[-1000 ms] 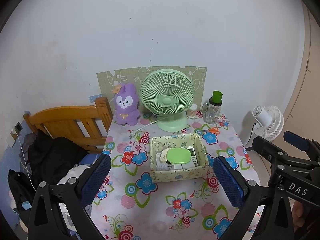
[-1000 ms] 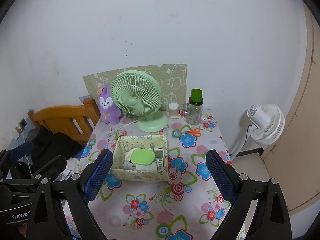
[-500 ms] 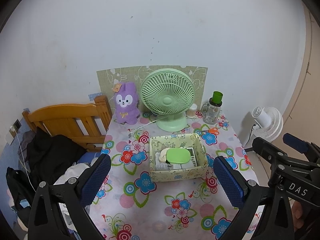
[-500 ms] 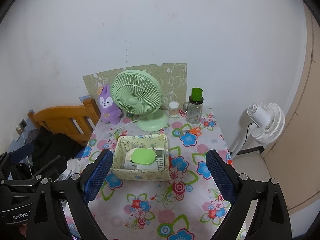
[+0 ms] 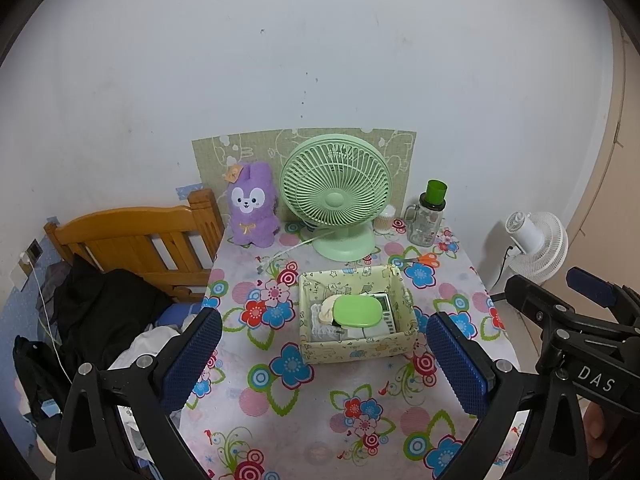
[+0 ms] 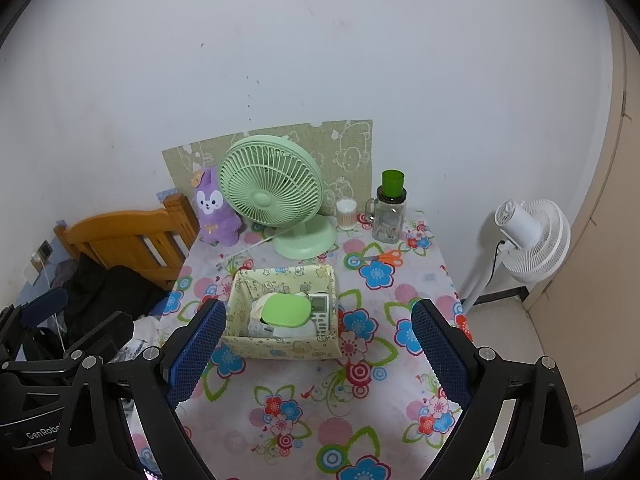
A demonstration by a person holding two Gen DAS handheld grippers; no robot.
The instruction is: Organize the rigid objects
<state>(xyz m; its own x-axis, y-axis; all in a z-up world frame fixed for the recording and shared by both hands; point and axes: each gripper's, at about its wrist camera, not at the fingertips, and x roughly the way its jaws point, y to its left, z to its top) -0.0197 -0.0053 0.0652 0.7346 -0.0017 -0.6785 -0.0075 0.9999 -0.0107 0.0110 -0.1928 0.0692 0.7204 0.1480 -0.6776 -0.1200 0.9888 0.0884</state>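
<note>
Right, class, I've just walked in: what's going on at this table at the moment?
A person holds the left gripper and right gripper open above the flowered table, gripping nothing. The box already holds a green case and a remote. The scissors lie loose near the green fan.

Soft even light (edges fisheye-warped).
</note>
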